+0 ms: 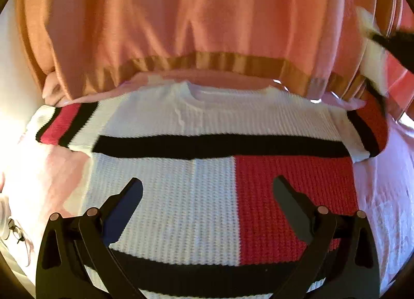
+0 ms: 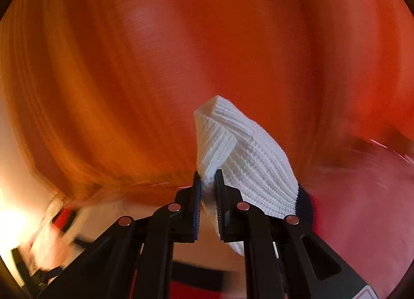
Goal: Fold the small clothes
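Left wrist view: the left gripper (image 1: 208, 190) hangs over the sweater (image 1: 207, 123), jaws spread wide, gripping nothing. The sweater lies flat on a pink sheet (image 1: 388, 182), neckline toward the person's orange top (image 1: 196, 14). It is white waffle knit with black bands and a red block.

Right wrist view: the right gripper (image 2: 207, 177) is clamped on a bunched white fold of the sweater (image 2: 243, 154), lifted off the surface. Background blurred.
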`<state>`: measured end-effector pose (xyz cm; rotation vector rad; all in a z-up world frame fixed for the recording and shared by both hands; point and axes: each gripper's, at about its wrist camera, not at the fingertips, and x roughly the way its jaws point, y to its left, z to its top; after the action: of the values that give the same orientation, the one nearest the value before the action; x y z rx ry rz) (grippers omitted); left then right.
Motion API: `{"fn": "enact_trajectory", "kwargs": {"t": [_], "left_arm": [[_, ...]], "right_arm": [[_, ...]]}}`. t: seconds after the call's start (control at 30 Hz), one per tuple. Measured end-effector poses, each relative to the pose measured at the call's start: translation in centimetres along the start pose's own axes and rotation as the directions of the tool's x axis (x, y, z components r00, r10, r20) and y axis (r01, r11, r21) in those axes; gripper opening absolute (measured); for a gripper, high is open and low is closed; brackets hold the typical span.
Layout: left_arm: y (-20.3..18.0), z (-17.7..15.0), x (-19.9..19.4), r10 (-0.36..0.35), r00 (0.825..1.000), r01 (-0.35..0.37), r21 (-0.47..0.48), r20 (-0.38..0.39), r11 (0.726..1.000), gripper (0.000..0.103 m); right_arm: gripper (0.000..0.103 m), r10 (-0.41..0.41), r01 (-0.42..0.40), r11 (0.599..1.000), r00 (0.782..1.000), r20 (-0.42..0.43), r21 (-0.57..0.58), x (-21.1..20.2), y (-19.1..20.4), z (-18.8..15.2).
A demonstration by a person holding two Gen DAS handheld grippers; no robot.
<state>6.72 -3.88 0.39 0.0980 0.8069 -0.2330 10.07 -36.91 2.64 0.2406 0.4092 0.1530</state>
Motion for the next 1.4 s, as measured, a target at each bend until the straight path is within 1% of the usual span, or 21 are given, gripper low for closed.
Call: {"fn": "enact_trajectory", "kwargs": {"t": [0.07, 0.13, 0.2, 0.27, 0.3, 0.33, 0.4, 0.5, 0.6, 0.7, 0.83, 0.93, 1.0, 1.03, 1.07, 1.1, 1.17, 1.23, 1.27, 1.37, 1.4], "left_arm": [[1.2, 0.1, -0.6, 0.005, 1.000, -0.004, -0.014, 0.010, 1.000, 0.098], [2.8, 0.1, -0.9, 0.005, 1.000, -0.005, -0.038, 0.010, 0.999, 0.098], [4.5, 0.0, -0.7, 0.021, 1.000, -0.021, -0.057, -0.001, 0.998, 0.098], [6.3, -0.1, -0.5, 0.039, 0.999, -0.040, -0.073, -0.017, 0.996, 0.098], [7.0, -0.1, -0.5, 0.040, 0.999, -0.042, -0.083, -0.018, 0.996, 0.098], [7.8, -0.1, -0.4, 0.038, 0.999, -0.039, -0.094, -0.020, 0.995, 0.098], [9.1, 0.2, -0.1, 0.028, 0.999, -0.031, -0.127, -0.027, 0.991, 0.098], [9.7, 1.4, 1.5, -0.030, 0.998, 0.019, -0.173, -0.059, 0.985, 0.098], [8.7, 3.5, 4.1, -0.057, 0.996, 0.042, -0.188, -0.073, 0.981, 0.098], [7.4, 5.0, 8.6, -0.100, 0.987, 0.073, -0.212, -0.122, 0.975, 0.098], [7.1, 4.6, 13.9, -0.140, 0.967, 0.077, -0.285, -0.211, 0.955, 0.090], [7.1, 4.7, 15.5, -0.118, 0.972, 0.051, -0.308, -0.202, 0.950, 0.070], [6.9, 5.4, 15.8, -0.142, 0.976, 0.088, -0.295, -0.167, 0.952, 0.032], [6.8, 5.6, 16.0, -0.157, 0.974, 0.105, -0.291, -0.162, 0.951, 0.022], [6.9, 5.9, 16.0, -0.163, 0.975, 0.114, -0.292, -0.149, 0.950, 0.010], [7.0, 6.1, 15.6, -0.160, 0.979, 0.119, -0.290, -0.123, 0.950, 0.010], [7.1, 6.7, 14.8, -0.134, 0.987, 0.105, -0.268, -0.091, 0.958, 0.009], [7.4, 7.1, 14.0, -0.100, 0.993, 0.079, -0.262, -0.065, 0.962, 0.009], [7.5, 7.0, 14.0, -0.087, 0.994, 0.067, -0.260, -0.067, 0.963, 0.009], [8.6, 6.3, 15.8, -0.039, 0.991, 0.007, -0.244, -0.127, 0.970, 0.010], [9.2, 5.4, 16.7, -0.040, 0.985, -0.003, -0.257, -0.165, 0.966, 0.010]], "right_arm": [[0.012, 0.074, -0.077, 0.995, 0.996, -0.059, -0.058, 4.2, 6.0, -1.3], [0.019, 0.140, -0.164, 0.980, 0.972, -0.188, -0.116, 9.9, 11.5, -4.1], [0.019, 0.131, -0.186, 0.964, 0.954, -0.269, -0.192, 13.3, 15.1, -7.1], [0.019, 0.132, -0.191, 0.954, 0.959, -0.252, -0.229, 12.5, 15.9, -8.1], [0.026, 0.136, -0.194, 0.952, 0.961, -0.239, -0.238, 11.3, 15.3, -8.1], [0.033, 0.110, -0.166, 0.953, 0.969, -0.222, -0.252, 9.7, 14.4, -7.9], [0.061, 0.016, -0.068, 0.956, 0.983, -0.181, -0.286, 6.7, 12.8, -7.8], [0.062, -0.157, 0.096, 0.943, 0.972, -0.175, -0.318, 2.6, 7.6, -9.4], [0.063, -0.311, 0.246, 0.924, 0.929, -0.202, -0.293, 0.4, 1.9, -12.1], [0.063, -0.384, 0.325, 0.914, 0.887, -0.259, -0.241, 0.2, -3.1, -14.8], [0.063, -0.383, 0.332, 0.921, 0.867, -0.318, -0.202, 1.7, -6.4, -16.4], [0.063, -0.328, 0.284, 0.943, 0.882, -0.338, -0.173, 3.5, -6.6, -16.6], [0.057, -0.311, 0.270, 0.950, 0.878, -0.363, -0.160, 4.9, -6.6, -16.9], [0.048, -0.305, 0.269, 0.952, 0.877, -0.372, -0.147, 5.4, -6.7, -17.0], [0.017, -0.297, 0.268, 0.955, 0.875, -0.382, -0.130, 5.8, -6.8, -17.0], [0.014, -0.288, 0.272, 0.957, 0.878, -0.382, -0.098, 5.8, -7.1, -16.7], [0.014, -0.231, 0.234, 0.972, 0.919, -0.320, -0.028, 4.1, -6.9, -15.0], [0.014, -0.217, 0.217, 0.976, 0.938, -0.272, -0.031, 2.9, -6.2, -13.9], [0.013, -0.225, 0.221, 0.974, 0.934, -0.277, -0.047, 3.1, -6.2, -14.2], [0.014, -0.275, 0.271, 0.960, 0.864, -0.422, -0.072, 6.2, -8.3, -17.6], [0.015, -0.270, 0.266, 0.962, 0.878, -0.394, -0.065, 5.8, -8.2, -17.5]]}}
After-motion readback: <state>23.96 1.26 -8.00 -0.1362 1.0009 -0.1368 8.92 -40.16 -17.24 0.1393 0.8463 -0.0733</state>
